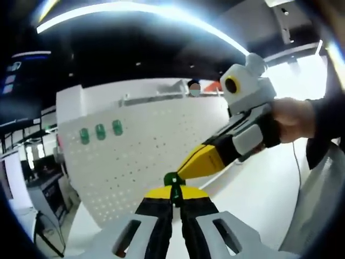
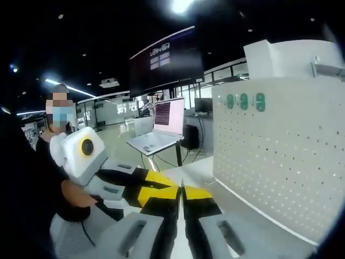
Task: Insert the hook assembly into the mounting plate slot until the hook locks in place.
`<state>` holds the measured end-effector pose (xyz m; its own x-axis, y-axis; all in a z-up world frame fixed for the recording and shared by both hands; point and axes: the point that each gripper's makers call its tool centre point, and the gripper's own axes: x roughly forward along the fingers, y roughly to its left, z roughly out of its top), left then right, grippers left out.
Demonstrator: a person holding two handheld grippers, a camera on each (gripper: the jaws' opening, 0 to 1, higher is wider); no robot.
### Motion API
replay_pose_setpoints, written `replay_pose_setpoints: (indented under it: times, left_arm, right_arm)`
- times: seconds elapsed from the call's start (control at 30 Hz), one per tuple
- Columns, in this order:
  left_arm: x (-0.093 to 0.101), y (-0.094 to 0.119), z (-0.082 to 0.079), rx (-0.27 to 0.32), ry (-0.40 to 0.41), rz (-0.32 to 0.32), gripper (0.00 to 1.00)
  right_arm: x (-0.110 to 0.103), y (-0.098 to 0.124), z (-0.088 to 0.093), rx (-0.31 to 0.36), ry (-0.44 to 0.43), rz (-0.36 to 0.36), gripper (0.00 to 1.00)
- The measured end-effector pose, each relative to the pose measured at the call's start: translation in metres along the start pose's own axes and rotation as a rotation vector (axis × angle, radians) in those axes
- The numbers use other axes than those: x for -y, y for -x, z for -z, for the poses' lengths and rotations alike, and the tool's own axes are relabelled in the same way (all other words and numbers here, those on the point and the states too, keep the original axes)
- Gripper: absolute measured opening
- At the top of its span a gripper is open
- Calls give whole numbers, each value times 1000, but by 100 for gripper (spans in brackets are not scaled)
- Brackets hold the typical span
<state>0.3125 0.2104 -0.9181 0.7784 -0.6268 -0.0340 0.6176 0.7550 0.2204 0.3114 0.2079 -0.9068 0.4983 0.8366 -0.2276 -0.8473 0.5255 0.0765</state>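
Both grippers meet in front of the pegboard, a green hook pinched at the left tips.

Left gripper view: left gripper (image 1: 173, 192) fingers are together, clamped on a small green hook (image 1: 173, 179) just in front of the white perforated mounting plate (image 1: 140, 151) standing on the white bench (image 1: 253, 199). The right gripper (image 1: 200, 162) comes in from the right, its yellow tip just beside the hook. Three green hooks (image 1: 100, 132) sit on the plate's upper left. Right gripper view: right gripper (image 2: 181, 193) fingers are closed together; whether they hold anything cannot be told. A laptop (image 2: 159, 127) stands behind.
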Motion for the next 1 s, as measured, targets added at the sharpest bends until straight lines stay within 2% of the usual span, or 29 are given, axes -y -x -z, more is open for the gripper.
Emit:
replay_pose_setpoints:
  times: [0.23,0.37,0.7,1.0]
  left_arm:
    - [-4,0,2,-9,23,-20,3]
    - [-7,1,5,-16,46,-34,3]
    - [-7,0,8,-28,80,-37,3]
    - [-5,0,10,-35,101,-32,3]
  right_arm:
    - [-1,1,-1,6,3,2,0]
    - [0,3,-1,-1,45,21,1]
    - [9,11,1,-5,83,67,9]
    - [13,19,6,-10,106,101,20]
